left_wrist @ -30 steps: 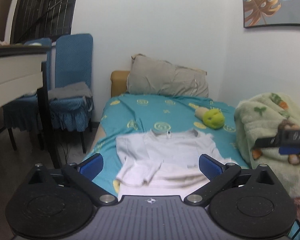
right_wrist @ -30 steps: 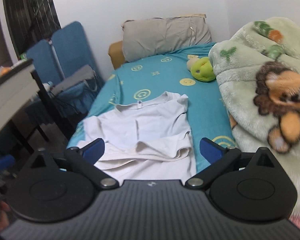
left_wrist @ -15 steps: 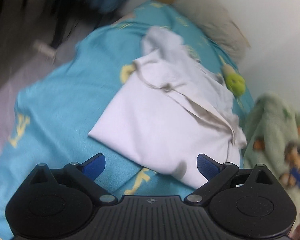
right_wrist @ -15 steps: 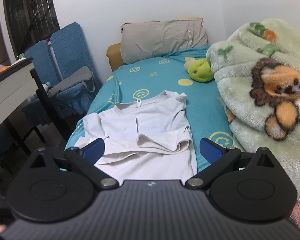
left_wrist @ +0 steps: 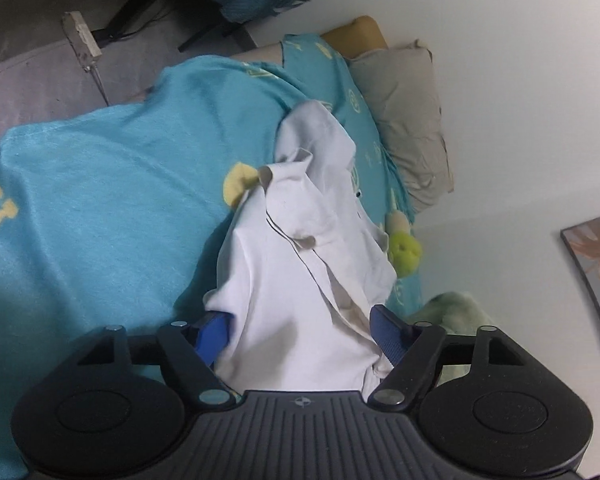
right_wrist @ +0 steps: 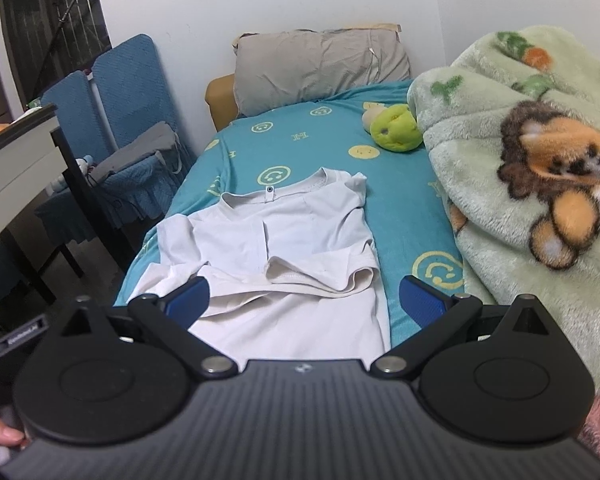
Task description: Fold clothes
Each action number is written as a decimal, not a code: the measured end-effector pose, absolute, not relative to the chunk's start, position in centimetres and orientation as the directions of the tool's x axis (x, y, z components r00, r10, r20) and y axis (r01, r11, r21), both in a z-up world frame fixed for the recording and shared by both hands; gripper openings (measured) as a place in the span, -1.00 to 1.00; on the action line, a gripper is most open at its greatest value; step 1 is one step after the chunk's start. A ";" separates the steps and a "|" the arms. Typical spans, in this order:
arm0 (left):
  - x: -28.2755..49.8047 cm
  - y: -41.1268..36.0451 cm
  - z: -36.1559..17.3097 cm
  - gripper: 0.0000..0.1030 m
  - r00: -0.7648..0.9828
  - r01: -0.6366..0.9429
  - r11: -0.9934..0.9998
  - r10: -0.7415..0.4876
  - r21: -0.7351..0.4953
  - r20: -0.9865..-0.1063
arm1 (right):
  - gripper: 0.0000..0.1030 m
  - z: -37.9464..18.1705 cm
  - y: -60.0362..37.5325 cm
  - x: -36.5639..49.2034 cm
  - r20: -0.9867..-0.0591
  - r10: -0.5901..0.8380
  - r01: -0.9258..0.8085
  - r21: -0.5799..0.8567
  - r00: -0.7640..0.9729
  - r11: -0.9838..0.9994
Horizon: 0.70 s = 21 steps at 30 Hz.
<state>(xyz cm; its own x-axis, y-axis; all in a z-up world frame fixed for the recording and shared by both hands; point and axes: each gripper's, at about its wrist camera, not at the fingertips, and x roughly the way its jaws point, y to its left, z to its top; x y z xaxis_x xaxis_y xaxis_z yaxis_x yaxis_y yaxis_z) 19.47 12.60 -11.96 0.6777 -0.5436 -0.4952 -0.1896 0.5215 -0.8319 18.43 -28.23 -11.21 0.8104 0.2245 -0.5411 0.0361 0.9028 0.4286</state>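
The left gripper tilts low over the near end of a white short-sleeved cotton T-shirt, its two blue-padded fingers spread apart on either side of the bunched hem; cloth fills the gap between them, but whether the pads actually press on it cannot be told. The right gripper hangs level above the same white short-sleeved cotton T-shirt, its jaws wide apart and gripping nothing, one blue finger over the shirt's left sleeve edge and the other over bare sheet.

The shirt lies face down along a bed covered with a turquoise sheet printed with yellow smiley faces, collar toward the headboard, both sleeves folded in over the back, the lower part smooth and nearest the camera. Beyond the collar, a green and cream plush toy rests on the sheet, just beside a pale green fleece blanket bearing a brown lion figure heaped along the bed's right side. A grey pillow leans against the white wall at the head. To the left of the bed stand two blue-covered chairs, with grey cloth draped on a seat, beside a dark-legged white table.
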 end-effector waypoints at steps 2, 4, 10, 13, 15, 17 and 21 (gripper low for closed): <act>19.5 12.4 -12.5 0.40 0.660 -0.230 0.546 -0.521 -0.805 -0.542 | 1.00 -11.7 -28.5 18.7 -0.542 0.273 0.034 0.488 0.795 0.872; 19.6 12.9 -13.4 0.20 0.646 -0.281 0.529 -0.512 -0.801 -0.566 | 1.00 -12.3 -28.8 18.9 -0.539 0.320 0.033 0.546 0.779 0.837; 20.0 13.2 -13.9 -0.42 0.648 -0.306 0.521 -0.499 -0.797 -0.575 | 1.00 -14.8 -29.6 19.9 -0.479 0.528 0.056 0.776 0.702 0.629; 19.7 13.0 -13.6 -0.83 0.659 -0.287 0.529 -0.495 -0.798 -0.566 | 1.00 -17.9 -28.6 20.1 -0.411 0.642 0.122 0.887 0.647 0.445; 19.4 13.1 -12.7 -0.88 0.690 -0.258 0.528 -0.485 -0.809 -0.537 | 1.00 -19.3 -27.3 20.2 -0.428 0.658 0.165 0.890 0.620 0.425; 18.9 13.2 -11.9 -0.92 0.726 -0.229 0.511 -0.478 -0.829 -0.495 | 0.99 -21.1 -26.6 20.5 -0.416 0.702 0.223 0.908 0.578 0.355; 18.6 14.0 -10.7 -0.95 0.793 -0.167 0.441 -0.471 -0.882 -0.386 | 0.99 -23.7 -27.3 20.3 -0.425 0.669 0.338 0.903 0.610 0.265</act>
